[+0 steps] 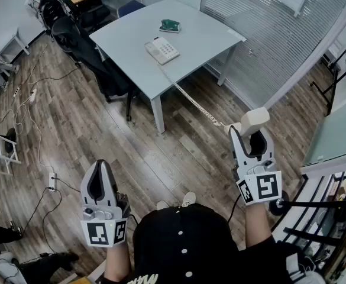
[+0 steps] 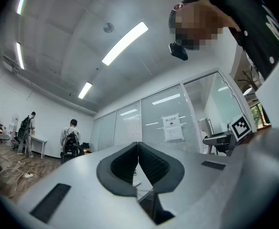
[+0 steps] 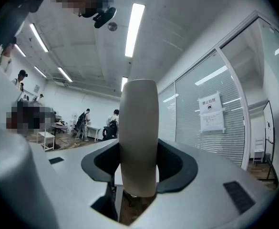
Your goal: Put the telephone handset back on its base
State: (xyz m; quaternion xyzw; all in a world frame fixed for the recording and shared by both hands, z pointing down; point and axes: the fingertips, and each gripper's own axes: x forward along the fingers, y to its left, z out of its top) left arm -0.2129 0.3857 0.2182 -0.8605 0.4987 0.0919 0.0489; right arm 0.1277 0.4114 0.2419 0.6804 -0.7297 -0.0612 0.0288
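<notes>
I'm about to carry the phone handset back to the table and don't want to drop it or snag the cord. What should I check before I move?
1. Grip on the handset: ok. The right gripper has its pads pressed on both sides of it.
2. Left gripper free: ok. Its jaws are together with nothing between them.
3. Base ready to take the handset: ok. In the head view nothing lies on it.
4. Handset near the base: not ok. The base sits on the table, well ahead across the floor.
5. Coiled cord free: cannot tell. It hangs stretched from the table edge to the handset.
6. Green object: ok. It lies apart from the base.
</notes>
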